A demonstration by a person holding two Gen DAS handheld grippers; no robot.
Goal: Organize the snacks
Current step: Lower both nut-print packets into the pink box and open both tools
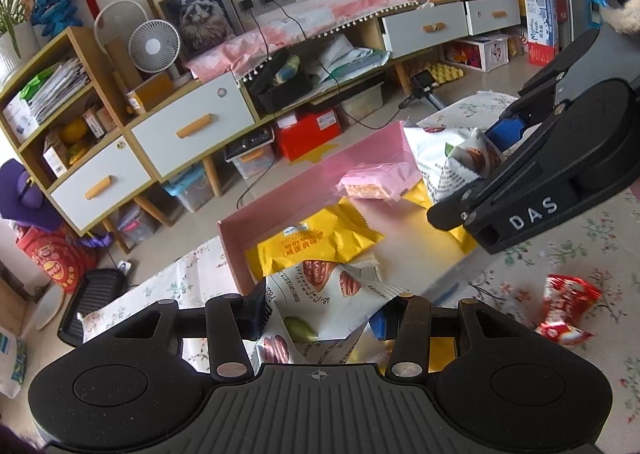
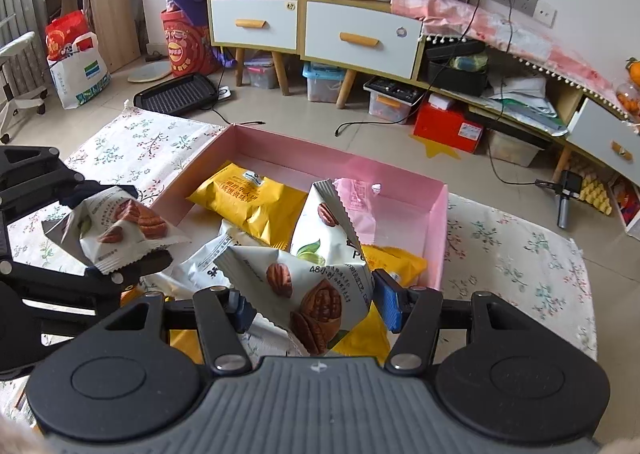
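My left gripper is shut on a white pecan packet, held over the near edge of the pink box. My right gripper is shut on a second white pecan packet above the same pink box. Each wrist view shows the other hand: the right gripper with its packet, and the left gripper with its packet. Inside the box lie yellow packets, a pink packet and more white pecan packets.
The box sits on a floral tablecloth. A red snack packet lies on the cloth to the right of the box. Beyond the table are the floor, a black grill pan, cables and a long low cabinet.
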